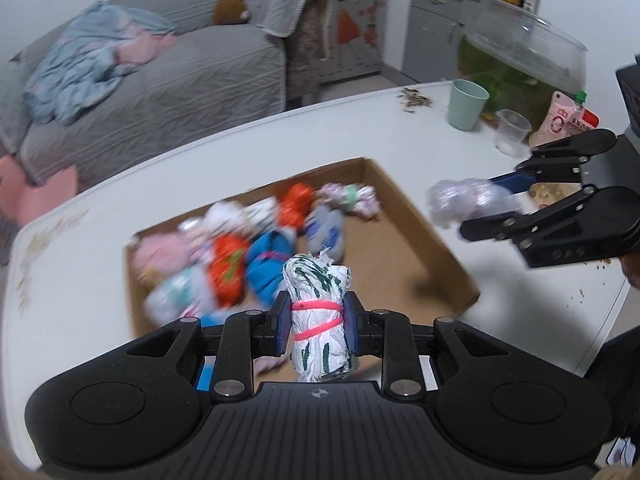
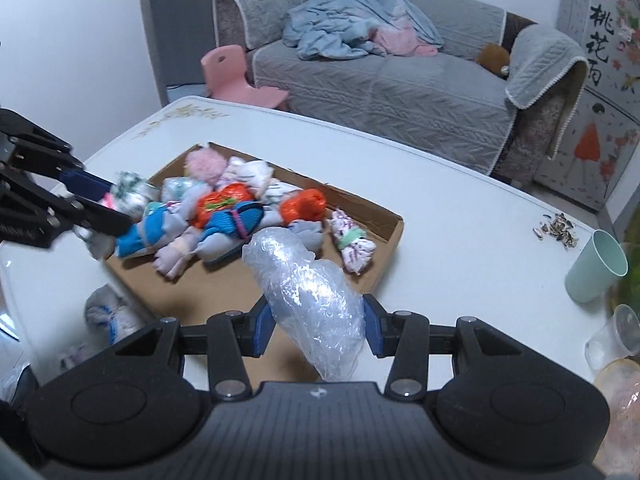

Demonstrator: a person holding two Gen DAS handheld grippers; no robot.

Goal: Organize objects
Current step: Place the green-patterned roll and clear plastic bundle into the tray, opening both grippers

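Red characters "桃花雨" mark the poster [image 2: 600, 46].

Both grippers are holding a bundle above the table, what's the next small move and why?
Probably carry the left gripper forward and lower its white and green bundle into the cardboard box. The jaws are clamped on it, the box sits just ahead, and bare cardboard shows beside the pile of bundles. The right gripper with its clear plastic bundle could follow.

Bundles in box [image 1: 436, 240] motion-blurred (left wrist view); fish tank [image 1: 520, 52] cut by edge.
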